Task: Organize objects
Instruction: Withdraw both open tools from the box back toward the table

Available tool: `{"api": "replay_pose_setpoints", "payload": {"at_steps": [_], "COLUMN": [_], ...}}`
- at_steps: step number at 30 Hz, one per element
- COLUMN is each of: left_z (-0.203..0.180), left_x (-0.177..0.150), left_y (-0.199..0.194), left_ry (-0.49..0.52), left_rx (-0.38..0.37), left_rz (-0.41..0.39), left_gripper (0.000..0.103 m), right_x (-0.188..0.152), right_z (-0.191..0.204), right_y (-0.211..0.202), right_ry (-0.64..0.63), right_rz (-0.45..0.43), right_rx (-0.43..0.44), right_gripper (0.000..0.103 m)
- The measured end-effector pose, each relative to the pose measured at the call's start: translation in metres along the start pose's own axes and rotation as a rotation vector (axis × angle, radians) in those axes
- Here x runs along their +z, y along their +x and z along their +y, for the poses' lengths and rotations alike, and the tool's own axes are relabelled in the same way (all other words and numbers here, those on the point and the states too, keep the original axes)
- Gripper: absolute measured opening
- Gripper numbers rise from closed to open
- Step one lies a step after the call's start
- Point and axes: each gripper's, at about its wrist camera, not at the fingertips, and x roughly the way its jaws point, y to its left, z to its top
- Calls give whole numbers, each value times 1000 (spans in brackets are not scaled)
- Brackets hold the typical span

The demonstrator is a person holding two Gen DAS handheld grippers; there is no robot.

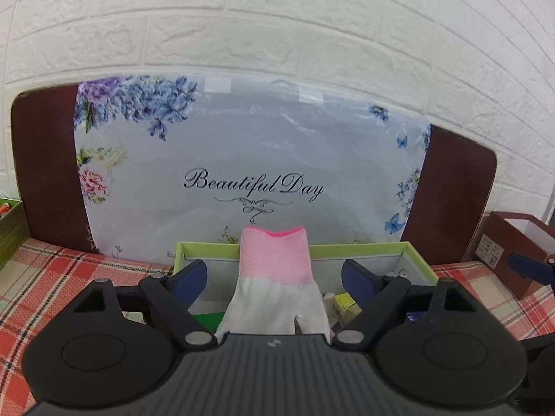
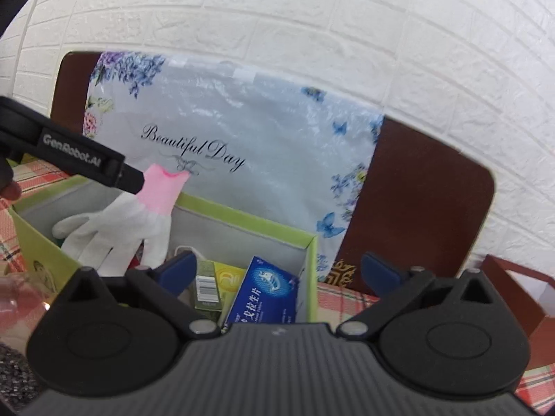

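Note:
A white glove with a pink cuff [image 1: 277, 277] [image 2: 138, 222] hangs over the light-green box [image 1: 364, 250] [image 2: 253, 223]. My left gripper [image 1: 274, 277] is open, its blue pads wide on either side of the glove, not touching it. The left gripper's black arm [image 2: 83, 163] shows in the right wrist view, reaching over the box at the glove's cuff. My right gripper [image 2: 288, 270] is open and empty above the box's right part. Inside the box lie a blue medicine carton [image 2: 267, 291], a yellow-green carton [image 2: 215, 284] [image 1: 347, 303] and a green item [image 1: 206, 319].
A floral "Beautiful Day" board [image 1: 249, 173] [image 2: 225, 145] leans on the white brick wall behind the box. A dark-red box [image 1: 517, 242] [image 2: 520, 287] stands at the right. A green box [image 1: 10, 228] stands at the left. The table has a red plaid cloth [image 1: 52, 277].

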Motion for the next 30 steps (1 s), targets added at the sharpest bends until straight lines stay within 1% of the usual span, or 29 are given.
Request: {"api": "replay_pose_setpoints", "payload": {"at_steps": [3,7,10,13,16,18,20,22,26,27,30], "left_z": [-7,-17,-20,-17,-15,-13,-9,-4,10,12,20], "left_x": [4,-4,-20,-41,-66,-82,-97,-111,-136,-141,-151], "left_y": [-36,-83,-112,-134,-149,-154,-159,-162,-158,-155,-146], "left_ry": [8,45,70,72,70,70,59,40,7,3,1], "left_rx": [16,51,81,75,89,102,99,99,118,114,68], "left_rz": [-33,-61,-55,-35,-11,9,31,52,99,111,132], "left_gripper": [88,91,93,93,93,93,93,93,93,93,93], "right_x": [12,20,14,-2,-22,-36,-51,-63,-88,-93,-105], "right_z": [-2,-1,3,8,13,16,21,25,35,37,43], "right_y": [-34,-83,-116,-140,-158,-164,-170,-173,-176,-177,-178], "right_ry": [31,65,72,90,139,186,234,273,304,313,338], "right_rz": [-55,-112,-126,-119,-84,-52,-17,13,84,102,147], "right_rx": [-10,17,2,-6,6,28,53,66,67,75,106], "right_gripper": [103,103,103,103,103,103,103,103,103,103,103]}}
